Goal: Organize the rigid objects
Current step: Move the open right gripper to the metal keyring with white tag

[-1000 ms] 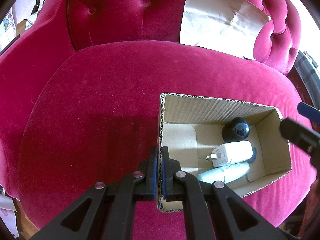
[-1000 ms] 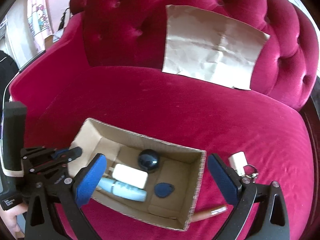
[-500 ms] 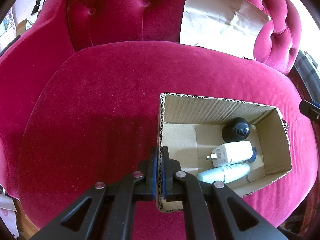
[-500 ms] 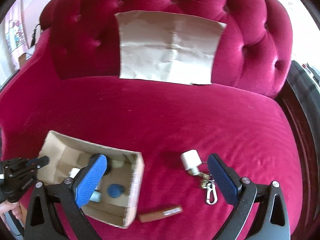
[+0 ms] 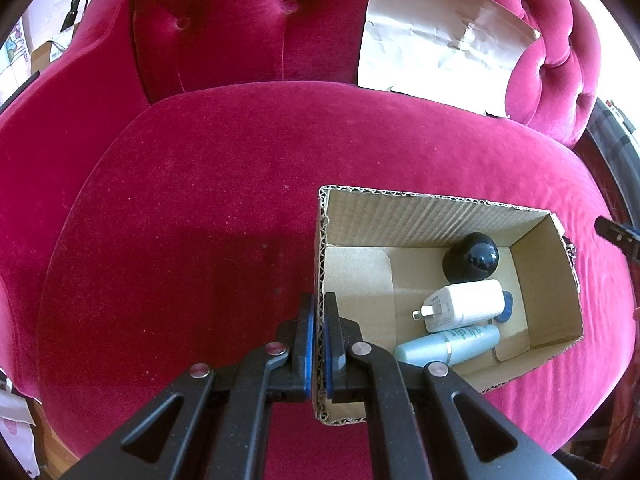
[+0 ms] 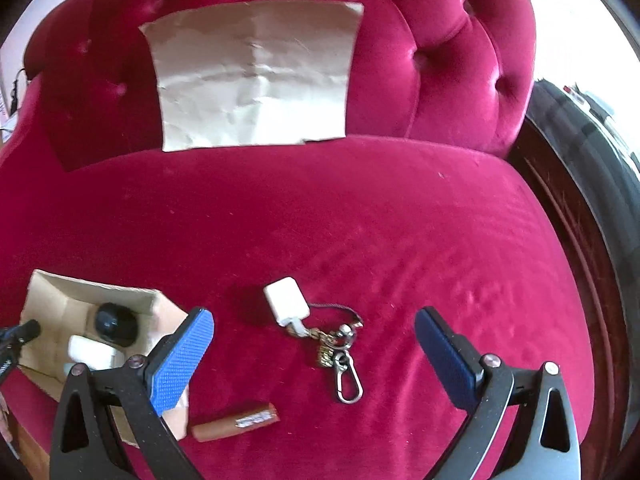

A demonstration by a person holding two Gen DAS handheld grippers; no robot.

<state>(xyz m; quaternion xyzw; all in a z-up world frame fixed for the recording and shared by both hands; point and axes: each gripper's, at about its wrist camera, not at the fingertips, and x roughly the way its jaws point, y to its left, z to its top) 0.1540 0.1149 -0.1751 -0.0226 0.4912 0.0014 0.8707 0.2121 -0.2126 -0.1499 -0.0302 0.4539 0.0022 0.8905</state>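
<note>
Your wide-open right gripper point(image 6: 314, 344) has swung off the brown cardboard box point(image 5: 440, 216); the white fob on its metal keyring point(image 6: 316, 328) now lies between its fingers. Your left gripper point(image 5: 316, 344) stays clamped on the box's near wall, so the keyring looks next.

A home sitting room, shown by a large sofa point(image 5: 240, 200) covered in deep pink velvet, with a buttoned, tufted backrest point(image 6: 460, 60) and a wide rounded seat. A creased sheet of brown paper point(image 6: 256, 76) leans against the backrest. Everyday household things sit on the seat: a cardboard box point(image 5: 440, 216) holding a phone charger point(image 5: 464, 310) and a small pale blue bottle point(image 5: 452, 344), and a bunch of keys point(image 6: 332, 340) lying nearby.
</note>
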